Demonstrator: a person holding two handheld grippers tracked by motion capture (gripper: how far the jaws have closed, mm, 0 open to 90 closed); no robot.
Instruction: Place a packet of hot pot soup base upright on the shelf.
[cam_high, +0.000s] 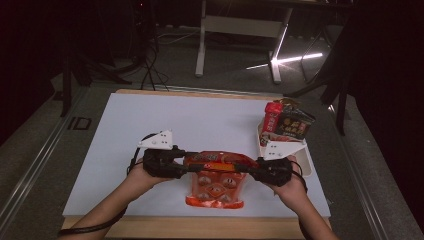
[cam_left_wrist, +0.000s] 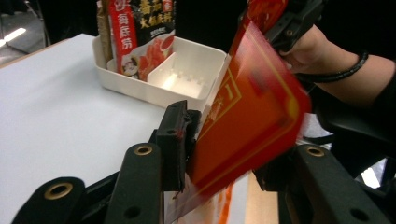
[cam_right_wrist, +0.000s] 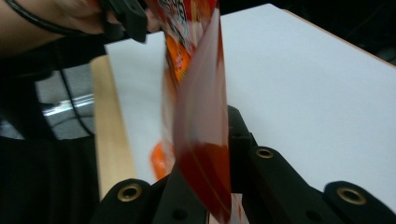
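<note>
High view first: my left tongs (cam_high: 184, 161) sit at the left end of the red pouch's (cam_high: 216, 186) top edge, and my right tongs (cam_high: 251, 165) take its right end, so the pouch hangs between them near the table's (cam_high: 150, 120) front edge, its bottom close to or on the surface. In the left gripper view the jaws stand part open with the pouch (cam_left_wrist: 247, 126) between them; one pad (cam_left_wrist: 176, 140) is just beside the film, not clearly pressing. My right jaws are clamped tight on the other corner (cam_right_wrist: 201, 154). Farther right, the white bin (cam_high: 306, 161) already holds packets (cam_high: 286, 124) at its far end. I judge the pouch goes there next. I should let the right hand carry it, ease the left fully clear so the film doesn't snag, then lift it over the bin's rim.
</note>
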